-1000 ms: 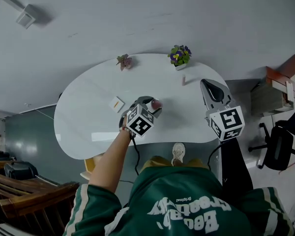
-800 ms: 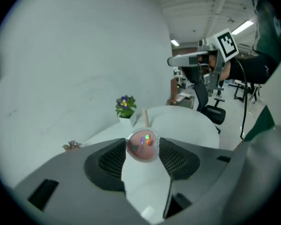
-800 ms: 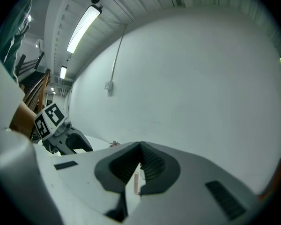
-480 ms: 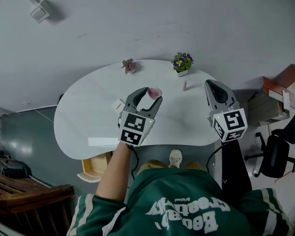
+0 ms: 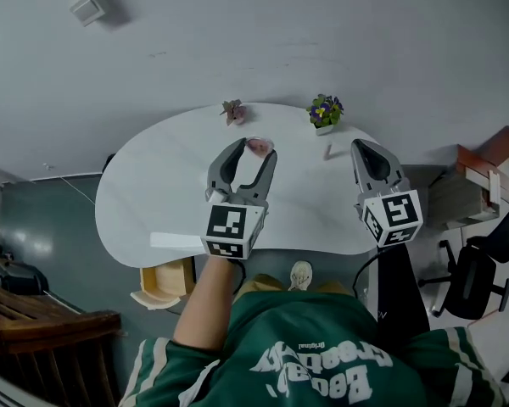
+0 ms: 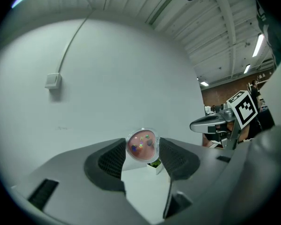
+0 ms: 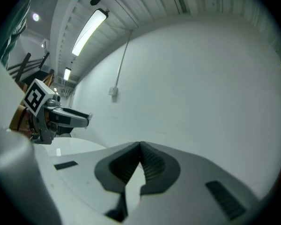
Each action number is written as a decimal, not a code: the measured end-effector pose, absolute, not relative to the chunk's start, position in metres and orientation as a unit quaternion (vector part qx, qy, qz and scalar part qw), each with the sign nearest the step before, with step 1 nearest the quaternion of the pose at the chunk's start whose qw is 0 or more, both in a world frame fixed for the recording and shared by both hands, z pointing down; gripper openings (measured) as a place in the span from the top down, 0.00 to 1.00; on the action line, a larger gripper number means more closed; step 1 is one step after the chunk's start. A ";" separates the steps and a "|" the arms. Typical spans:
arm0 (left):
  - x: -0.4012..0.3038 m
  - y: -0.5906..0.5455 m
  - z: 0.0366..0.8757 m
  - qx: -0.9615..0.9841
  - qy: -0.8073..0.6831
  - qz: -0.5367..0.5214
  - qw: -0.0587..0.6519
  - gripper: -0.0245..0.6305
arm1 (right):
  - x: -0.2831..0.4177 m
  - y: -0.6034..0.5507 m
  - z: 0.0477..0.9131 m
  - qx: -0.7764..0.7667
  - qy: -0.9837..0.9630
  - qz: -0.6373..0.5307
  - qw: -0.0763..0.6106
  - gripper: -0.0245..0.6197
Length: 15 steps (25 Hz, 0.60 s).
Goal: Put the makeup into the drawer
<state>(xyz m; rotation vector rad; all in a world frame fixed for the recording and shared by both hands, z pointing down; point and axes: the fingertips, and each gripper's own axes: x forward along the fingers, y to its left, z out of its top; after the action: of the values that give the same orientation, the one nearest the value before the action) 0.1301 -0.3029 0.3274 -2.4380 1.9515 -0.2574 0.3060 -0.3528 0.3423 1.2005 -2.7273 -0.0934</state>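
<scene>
Up off the white table (image 5: 153, 202) since a second ago, the round pink makeup compact (image 6: 142, 146) is now held clear above the tabletop. The left gripper (image 5: 254, 148) has its jaws partway apart around the compact, with the pads pressing on its rim from both sides. Over the table's right part, the right gripper (image 7: 140, 146) hovers with its jaws pressed together on nothing. At the table's far edge stand a purple-flowered pot (image 5: 325, 111) and a small pink plant (image 5: 233, 109).

Grey left gripper (image 5: 254, 148) and right gripper (image 5: 362, 145), black ribbed pads (image 6: 111, 159), white cubes (image 5: 230, 231) bearing black square markers; green top (image 5: 322, 346) with white lettering, white-striped sleeves (image 5: 144, 350)
</scene>
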 end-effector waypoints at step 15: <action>0.022 -0.239 0.321 -0.698 0.712 -0.076 -0.002 0.62 | 0.192 -0.339 0.346 0.318 -0.945 -0.031 0.073 0.96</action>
<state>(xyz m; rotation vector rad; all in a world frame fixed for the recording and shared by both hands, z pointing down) 0.0219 -0.2391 0.3215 -2.1960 2.2402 -0.2383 0.1918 -0.3387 0.3464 0.9557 -2.8365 -0.0931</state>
